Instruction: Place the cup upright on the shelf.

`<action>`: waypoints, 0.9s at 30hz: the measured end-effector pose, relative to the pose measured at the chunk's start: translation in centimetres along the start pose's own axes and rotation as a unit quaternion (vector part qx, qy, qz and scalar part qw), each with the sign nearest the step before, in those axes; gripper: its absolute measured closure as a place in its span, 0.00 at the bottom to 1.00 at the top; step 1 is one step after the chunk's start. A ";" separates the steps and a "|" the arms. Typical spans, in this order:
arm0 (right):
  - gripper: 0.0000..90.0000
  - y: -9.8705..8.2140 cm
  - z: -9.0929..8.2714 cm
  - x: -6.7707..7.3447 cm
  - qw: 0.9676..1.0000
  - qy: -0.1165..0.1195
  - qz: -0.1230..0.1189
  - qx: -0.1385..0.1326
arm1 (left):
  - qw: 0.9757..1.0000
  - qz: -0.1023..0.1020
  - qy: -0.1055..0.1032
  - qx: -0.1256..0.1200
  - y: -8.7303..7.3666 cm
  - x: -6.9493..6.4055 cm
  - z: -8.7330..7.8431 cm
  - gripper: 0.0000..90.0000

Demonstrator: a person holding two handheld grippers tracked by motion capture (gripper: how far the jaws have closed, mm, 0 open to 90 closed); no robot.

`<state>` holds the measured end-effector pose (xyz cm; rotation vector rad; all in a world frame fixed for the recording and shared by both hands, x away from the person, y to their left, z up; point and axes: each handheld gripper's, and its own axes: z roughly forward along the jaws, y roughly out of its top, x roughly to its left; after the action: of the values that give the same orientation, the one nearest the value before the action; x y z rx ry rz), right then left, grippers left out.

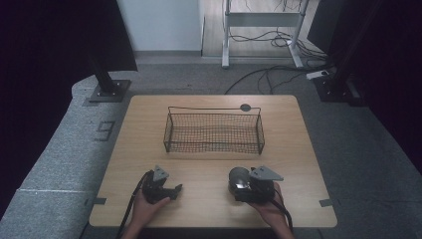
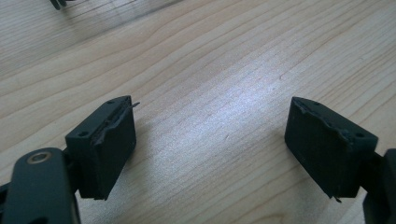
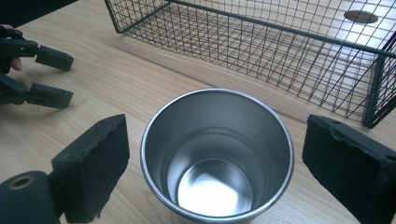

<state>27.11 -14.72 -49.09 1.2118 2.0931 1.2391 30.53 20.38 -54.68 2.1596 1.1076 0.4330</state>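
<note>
Starting at your left, your left gripper rested low over the light wooden table near its front edge, its two black jaws spread wide with bare wood grain between them in the left gripper view; it held nothing and looked idle.

Moving toward the middle, the black wire-mesh basket sat across the table's far half, with nothing inside it, so I judged the placing had not been done.

Further right, your right gripper straddled the round polished steel cup. Its jaws stood apart on either side of the rim, each with a visible gap to the metal, so no grasp had been made. In the high view the cup lay on the table just in front of that gripper, near the front edge and well short of the basket.

The right gripper view looked straight down the cup's open mouth to its shiny bottom, so its long axis ran along the gripper's line of sight, mouth toward the camera. Whether it stood upright or lay tilted, I could not tell.

By my reckoning, closing, lifting and setting it in the basket all remained.
</note>
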 end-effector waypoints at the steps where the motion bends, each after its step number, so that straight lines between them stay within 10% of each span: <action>1: 0.08 0.0 0.1 0.0 1.000 -0.001 0.001 0.001 | 1.000 0.000 0.000 0.000 0.0 0.0 0.0 0.18; 27: 0.14 -1.2 2.8 0.1 1.000 -0.011 -0.014 0.015 | 1.000 0.000 0.000 0.000 0.0 0.0 0.0 0.18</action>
<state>28.50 -13.48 -51.52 1.2012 2.1124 1.1798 30.53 20.38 -54.69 2.1596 1.1073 0.4331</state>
